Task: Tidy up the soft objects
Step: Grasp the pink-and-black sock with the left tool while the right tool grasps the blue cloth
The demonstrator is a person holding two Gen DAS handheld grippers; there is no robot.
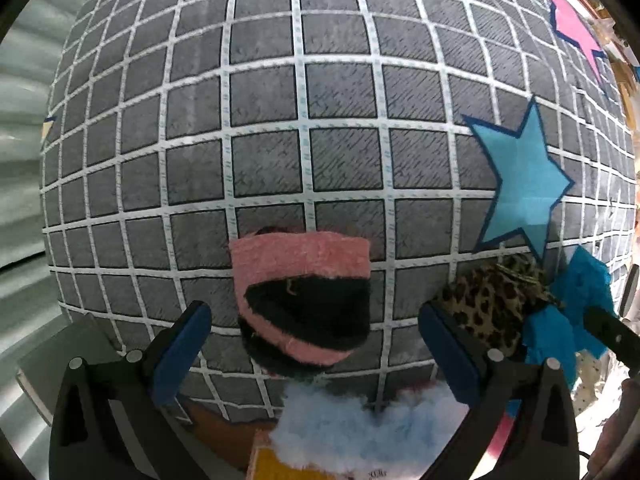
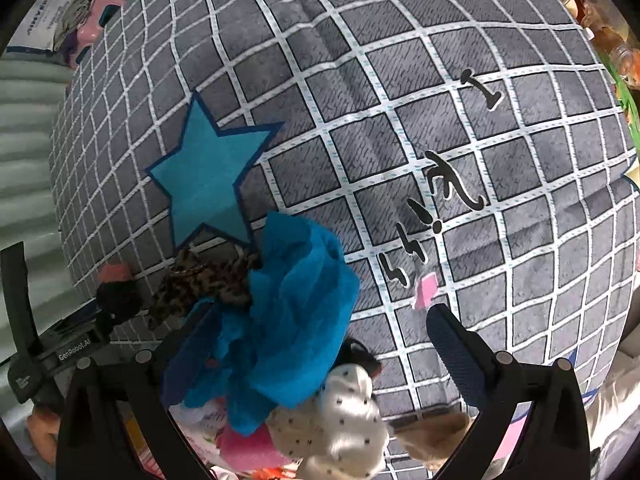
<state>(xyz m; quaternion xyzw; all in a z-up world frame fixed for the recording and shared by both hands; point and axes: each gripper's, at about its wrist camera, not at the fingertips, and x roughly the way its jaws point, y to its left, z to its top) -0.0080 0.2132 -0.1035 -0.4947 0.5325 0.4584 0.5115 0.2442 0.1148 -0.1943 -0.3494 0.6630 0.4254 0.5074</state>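
Both grippers are being held low over the grid blanket [image 1: 304, 92]: the left gripper [image 1: 316, 344], jaws spread, by the pink-black cloth [image 1: 300, 300]; the right gripper [image 2: 316, 356], jaws spread, around the blue cloth [image 2: 292, 320]

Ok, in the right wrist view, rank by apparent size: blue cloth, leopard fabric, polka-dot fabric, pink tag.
1. Blue cloth, though it is nearest the camera.
2. Polka-dot fabric.
3. Leopard fabric, roughly similar to the polka-dot; unsure.
4. Pink tag, clearly smallest.

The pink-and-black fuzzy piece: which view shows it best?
The left wrist view: the pink-and-black fuzzy piece lies whole and central between the open left tongs. The right wrist view shows it small at the left edge.
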